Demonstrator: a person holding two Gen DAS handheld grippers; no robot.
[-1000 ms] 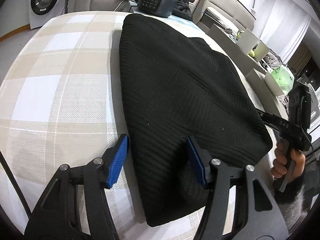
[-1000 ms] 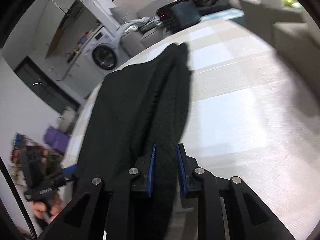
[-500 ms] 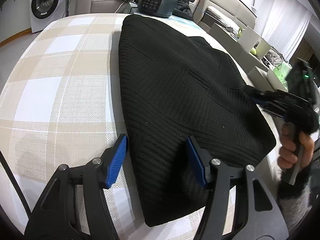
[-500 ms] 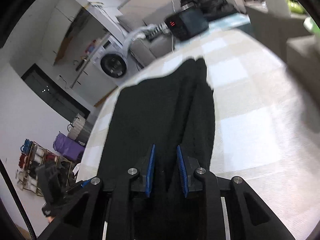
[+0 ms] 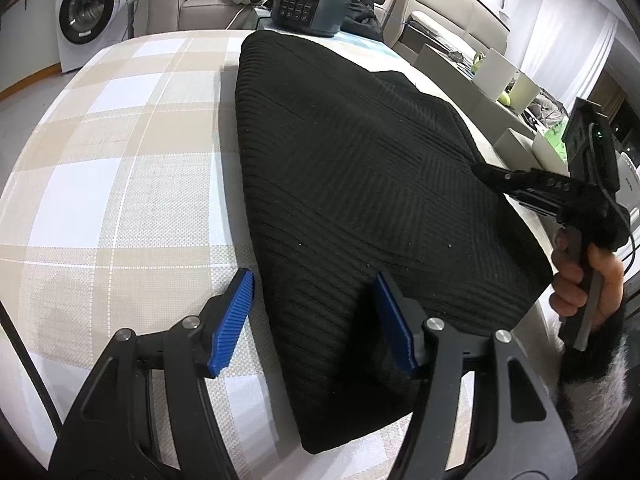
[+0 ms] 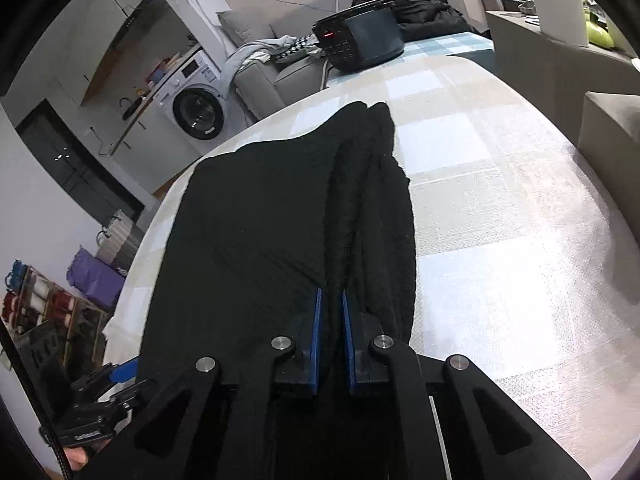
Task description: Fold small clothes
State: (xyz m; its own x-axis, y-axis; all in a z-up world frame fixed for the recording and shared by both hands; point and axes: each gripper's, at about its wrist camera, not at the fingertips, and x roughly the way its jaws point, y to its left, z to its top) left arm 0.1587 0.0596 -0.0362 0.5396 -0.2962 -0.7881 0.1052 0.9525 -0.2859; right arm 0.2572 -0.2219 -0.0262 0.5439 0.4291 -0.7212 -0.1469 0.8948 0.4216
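Black ribbed knit garment (image 5: pixel 360 184) lies flat on beige-and-white checked tablecloth (image 5: pixel 120 152). Left gripper (image 5: pixel 314 320) spread wide, straddling its near edge. Right gripper (image 6: pixel 330 332) clamped on bunched fabric.

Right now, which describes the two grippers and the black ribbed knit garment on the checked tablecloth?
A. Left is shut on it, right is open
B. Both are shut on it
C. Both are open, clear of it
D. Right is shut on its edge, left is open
D: the right gripper pinches a fold of the black ribbed knit garment between its blue pads, while the left gripper stands wide open over the near corner.
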